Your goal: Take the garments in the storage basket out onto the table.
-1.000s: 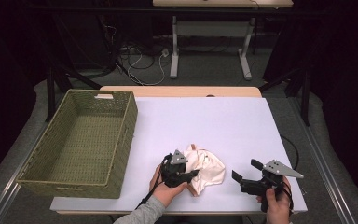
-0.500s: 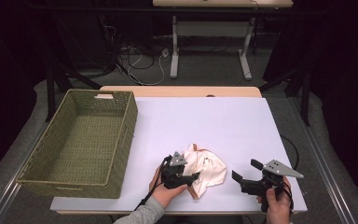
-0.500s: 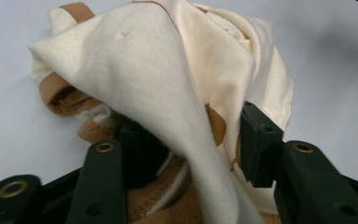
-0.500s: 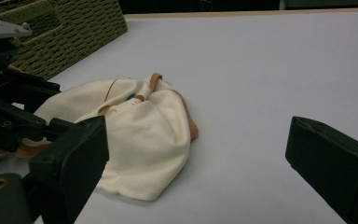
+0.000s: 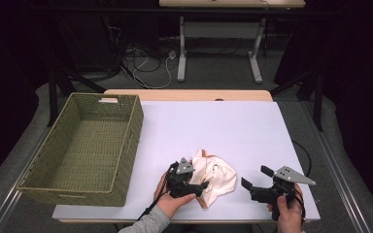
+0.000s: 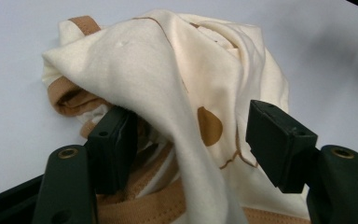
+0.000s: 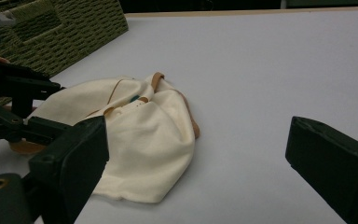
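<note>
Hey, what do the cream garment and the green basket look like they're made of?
Cream garment: probably soft cotton knit, matte; it drapes in limp folds, with tan ribbed trim. Green basket: looks like woven grass or paper cord, matte; a tight plaited weave shows on its walls.

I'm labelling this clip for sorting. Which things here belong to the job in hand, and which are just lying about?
In the job:
- cream garment, crumpled, tan trim
- left gripper, fingers just opening, cloth between them
- right gripper, open beside the garment
- woven basket

Lying about:
- cables on the floor
- far desk's legs
</note>
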The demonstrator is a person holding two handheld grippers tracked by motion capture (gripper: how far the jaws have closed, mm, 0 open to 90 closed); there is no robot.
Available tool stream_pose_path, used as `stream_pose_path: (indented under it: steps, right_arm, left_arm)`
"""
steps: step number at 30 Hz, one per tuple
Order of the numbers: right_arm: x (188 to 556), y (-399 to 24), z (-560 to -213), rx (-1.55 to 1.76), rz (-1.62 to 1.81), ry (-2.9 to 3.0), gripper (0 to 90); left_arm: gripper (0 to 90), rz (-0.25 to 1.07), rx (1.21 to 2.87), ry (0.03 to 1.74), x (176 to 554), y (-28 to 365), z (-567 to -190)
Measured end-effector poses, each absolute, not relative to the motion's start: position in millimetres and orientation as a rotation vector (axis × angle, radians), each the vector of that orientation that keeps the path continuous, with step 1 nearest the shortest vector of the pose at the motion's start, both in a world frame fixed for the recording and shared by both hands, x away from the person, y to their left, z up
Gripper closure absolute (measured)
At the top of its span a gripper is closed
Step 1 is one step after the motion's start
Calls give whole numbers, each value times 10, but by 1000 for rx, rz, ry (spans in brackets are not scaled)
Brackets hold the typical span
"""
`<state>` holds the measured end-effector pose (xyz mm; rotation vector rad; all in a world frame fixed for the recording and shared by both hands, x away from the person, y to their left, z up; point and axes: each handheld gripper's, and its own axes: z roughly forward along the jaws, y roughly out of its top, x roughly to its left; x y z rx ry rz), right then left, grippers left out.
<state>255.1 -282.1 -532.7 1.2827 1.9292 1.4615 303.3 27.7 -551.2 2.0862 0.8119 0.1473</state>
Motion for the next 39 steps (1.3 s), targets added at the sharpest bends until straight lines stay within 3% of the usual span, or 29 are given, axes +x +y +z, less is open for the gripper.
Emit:
stream_pose_path:
  steps: [13, 30, 39]
  right_arm:
    - [2558, -2803, -5338, 1286, 1448, 1931, 57]
    - [2506, -2659, -5297, 1230, 1393, 1972, 0]
    - [2490, -2494, -5288, 1202, 1364, 2004, 0]
  left_arm:
    - [353, 135, 2025, 826, 3023, 388, -5305]
    - [7, 133, 1881, 914, 3112, 689, -4999]
    - [4, 132, 1817, 935, 3094, 971, -4896]
